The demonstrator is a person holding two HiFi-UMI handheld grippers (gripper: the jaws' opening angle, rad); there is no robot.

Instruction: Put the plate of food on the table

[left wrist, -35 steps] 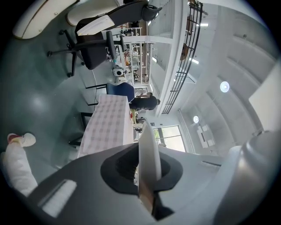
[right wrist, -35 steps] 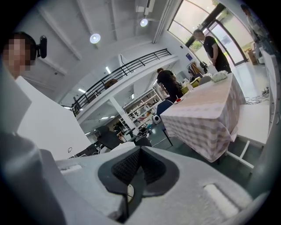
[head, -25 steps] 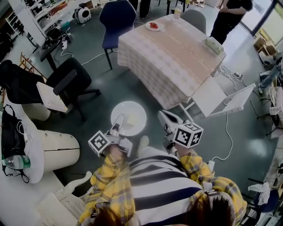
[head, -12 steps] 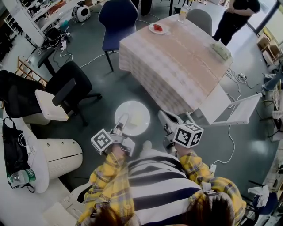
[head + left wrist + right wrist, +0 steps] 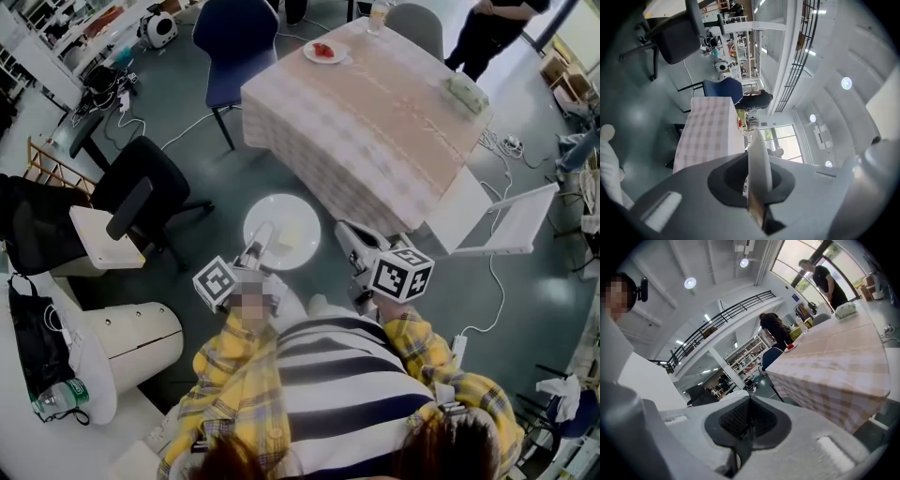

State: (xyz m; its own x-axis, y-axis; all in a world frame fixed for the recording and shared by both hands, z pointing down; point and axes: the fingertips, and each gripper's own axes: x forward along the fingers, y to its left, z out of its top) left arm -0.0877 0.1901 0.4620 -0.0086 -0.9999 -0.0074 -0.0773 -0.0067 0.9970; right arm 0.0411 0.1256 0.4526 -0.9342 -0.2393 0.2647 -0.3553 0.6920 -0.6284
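The left gripper (image 5: pixel 261 246) is shut tight on the near edge of a white plate (image 5: pixel 281 202). In the left gripper view the two jaws pinch the thin rim of the plate (image 5: pixel 758 159), and the plate looks turned on its edge there. Something pale lies on the plate, but it is too blurry to tell what it is. The plate is out in front of the person, over the gray floor (image 5: pixel 216 169). It is near the close corner of the table (image 5: pixel 375 122) but not on it.

The right gripper (image 5: pixel 349 239) is just beside the plate, on its right, and does not touch it. In the right gripper view its jaws are pressed together with nothing between them.

The table has a checked cloth. At its far end sits a small dish with something red (image 5: pixel 324 52) on it, and a glass (image 5: pixel 377 14) stands close by. A pale box (image 5: pixel 467 92) lies near the right edge. A blue chair (image 5: pixel 230 47) stands at the far left side of the table, and a black office chair (image 5: pixel 141 187) is off to the left. A person in black (image 5: pixel 487 33) stands past the table.
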